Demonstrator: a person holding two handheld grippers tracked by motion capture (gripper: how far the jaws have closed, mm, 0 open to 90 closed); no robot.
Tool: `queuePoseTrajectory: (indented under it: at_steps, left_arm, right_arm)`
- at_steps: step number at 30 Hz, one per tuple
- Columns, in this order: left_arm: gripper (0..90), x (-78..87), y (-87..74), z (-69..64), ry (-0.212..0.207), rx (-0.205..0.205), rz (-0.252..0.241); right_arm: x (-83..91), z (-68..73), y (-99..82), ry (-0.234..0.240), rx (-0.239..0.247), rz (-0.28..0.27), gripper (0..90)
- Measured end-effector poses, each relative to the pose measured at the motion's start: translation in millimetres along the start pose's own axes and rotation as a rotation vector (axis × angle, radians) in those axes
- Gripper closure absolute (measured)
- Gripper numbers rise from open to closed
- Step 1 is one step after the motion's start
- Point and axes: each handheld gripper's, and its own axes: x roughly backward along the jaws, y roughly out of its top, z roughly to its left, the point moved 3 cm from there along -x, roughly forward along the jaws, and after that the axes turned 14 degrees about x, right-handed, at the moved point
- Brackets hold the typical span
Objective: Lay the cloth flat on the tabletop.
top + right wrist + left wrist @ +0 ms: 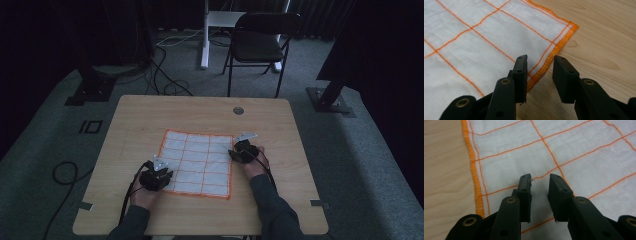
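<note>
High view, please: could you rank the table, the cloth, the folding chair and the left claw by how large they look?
1. table
2. cloth
3. folding chair, though it stands farther from the camera, so its rank against the cloth is unsure
4. left claw

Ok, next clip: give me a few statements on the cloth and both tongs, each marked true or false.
1. The cloth lies flat on the table. True.
2. The left tongs clamp a folded corner. False: the jaws stand apart over flat cloth with nothing pinched.
3. The right tongs straddle the cloth's orange hemmed edge. True.
4. The cloth is plain blue. False: it is white with an orange grid and hem.
5. A chair stands beyond the table's far side. True.
</note>
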Motion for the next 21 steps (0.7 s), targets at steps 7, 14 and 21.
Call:
queuePoseTrajectory:
  at_steps: [7, 14, 21]
  left_arm:
    - [72.8, 3.9, -9.9, -14.7, -0.041, -0.003, -0.014]
    - [72.1, 4.5, -11.2, -15.0, -0.066, -0.001, -0.013]
    - [64.7, 6.2, -4.7, -6.8, -0.039, 0.021, -0.039]
  right_arm:
    - [-3.5, -7.3, 1.5, -0.019, -0.029, 0.005, 64.8]
    - [-6.2, -10.6, 2.9, -0.024, -0.053, 0.003, 64.7]
    - [-4.8, -11.2, 1.0, -0.018, -0.085, -0.001, 62.2]
